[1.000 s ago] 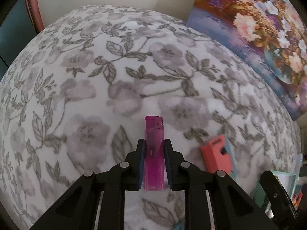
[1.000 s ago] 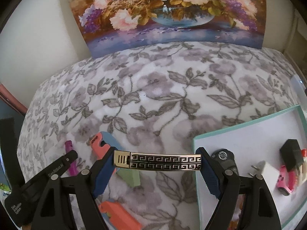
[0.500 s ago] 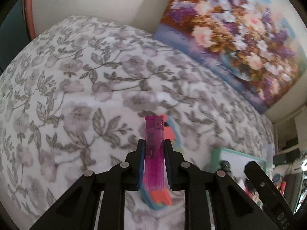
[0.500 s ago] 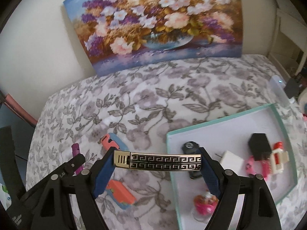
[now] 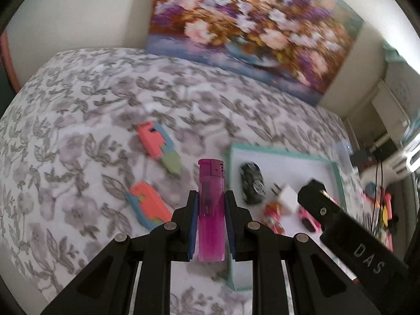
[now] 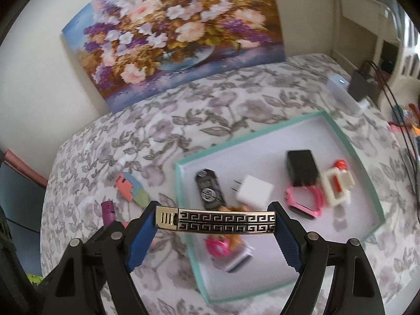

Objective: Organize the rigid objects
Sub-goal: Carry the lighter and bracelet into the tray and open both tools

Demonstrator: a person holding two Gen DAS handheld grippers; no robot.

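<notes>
Left wrist view is pretty smeared: the flower painting and the bedspread print are just motion blur. The right gripper hides part of the pink thing in the teal tray. In the right wrist view the gold bar covers most of an orange toy, can't tell what it is. Stuff at the right edge is cut off.

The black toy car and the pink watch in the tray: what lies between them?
In the right wrist view, a white plug-in charger cube lies between the black toy car and the pink watch.
</notes>
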